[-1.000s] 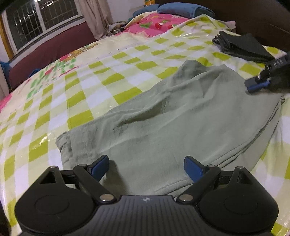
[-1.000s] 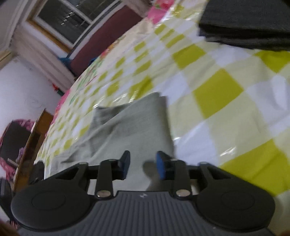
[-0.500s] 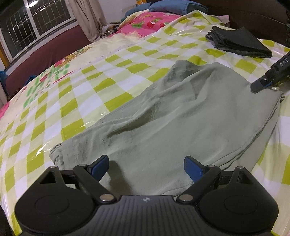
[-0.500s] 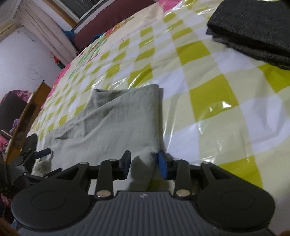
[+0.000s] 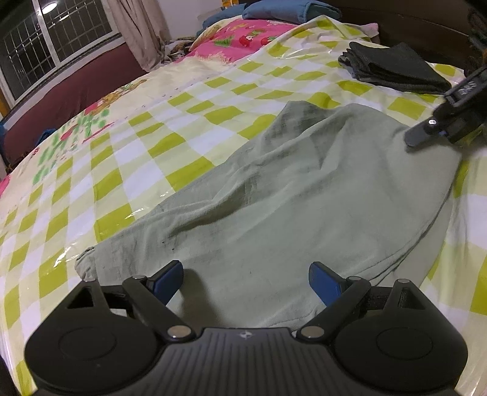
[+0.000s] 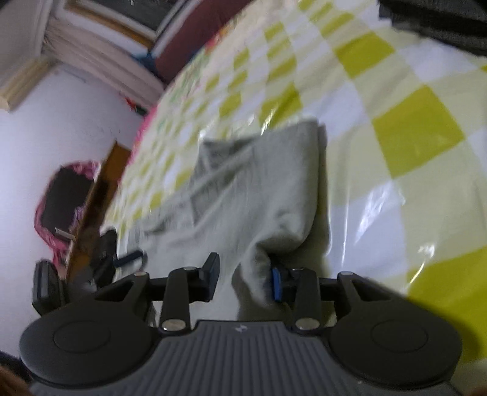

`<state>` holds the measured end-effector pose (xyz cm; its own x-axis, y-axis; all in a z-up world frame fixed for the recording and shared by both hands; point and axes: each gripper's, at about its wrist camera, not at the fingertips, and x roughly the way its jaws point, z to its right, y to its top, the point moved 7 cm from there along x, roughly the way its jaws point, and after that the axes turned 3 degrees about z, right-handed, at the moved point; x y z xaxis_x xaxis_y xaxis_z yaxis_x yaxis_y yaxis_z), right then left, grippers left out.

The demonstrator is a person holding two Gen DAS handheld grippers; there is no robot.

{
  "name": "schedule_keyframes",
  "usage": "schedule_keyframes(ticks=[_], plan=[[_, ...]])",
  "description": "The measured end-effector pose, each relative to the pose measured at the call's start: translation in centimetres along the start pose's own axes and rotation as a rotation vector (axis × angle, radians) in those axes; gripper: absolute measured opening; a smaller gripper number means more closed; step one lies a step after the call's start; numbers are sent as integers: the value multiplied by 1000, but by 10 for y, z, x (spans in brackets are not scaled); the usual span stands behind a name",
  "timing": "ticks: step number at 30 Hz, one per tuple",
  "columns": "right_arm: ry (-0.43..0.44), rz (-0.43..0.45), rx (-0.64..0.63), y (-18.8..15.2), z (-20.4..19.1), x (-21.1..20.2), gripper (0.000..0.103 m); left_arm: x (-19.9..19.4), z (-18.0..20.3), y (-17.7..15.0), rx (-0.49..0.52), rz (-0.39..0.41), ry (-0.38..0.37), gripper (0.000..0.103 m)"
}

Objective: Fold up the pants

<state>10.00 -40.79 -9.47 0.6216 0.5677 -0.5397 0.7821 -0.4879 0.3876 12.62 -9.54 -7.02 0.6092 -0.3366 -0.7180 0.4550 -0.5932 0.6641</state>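
Mid-fold: left gripper [image 5: 245, 281] jaws wide over the pants [image 5: 304, 195] hem, right gripper [image 6: 243, 278] jaws part-open astride a fabric corner (blurred), next pinch both ends.

Pale sage-green pants [image 5: 304, 195] are seen spread over a bed cover [image 5: 188, 121] checked in lime green, pale yellow and white. At 1 o'clock a folded charcoal-black garment [image 5: 398, 68] is shown. At 12 o'clock a pink sheet [image 5: 243, 36] printed with red strawberries is seen, and beyond it blue bedding [image 5: 289, 10]. Blue pads are carried on the black left gripper [image 5: 246, 281] and the black right gripper [image 6: 243, 280].
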Motion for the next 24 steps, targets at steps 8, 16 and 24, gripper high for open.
schedule_keyframes(ticks=[8,16,24], plan=[[9,79,130,0,-8,17,7,1,-1,-3,-54,-8,-1,102],[-141,189,143,5,12,-41,5,-7,39,2,-17,36,-99,102],[-205,242,55,11,-37,-60,5,-10,51,2,6,71,-134,102]])
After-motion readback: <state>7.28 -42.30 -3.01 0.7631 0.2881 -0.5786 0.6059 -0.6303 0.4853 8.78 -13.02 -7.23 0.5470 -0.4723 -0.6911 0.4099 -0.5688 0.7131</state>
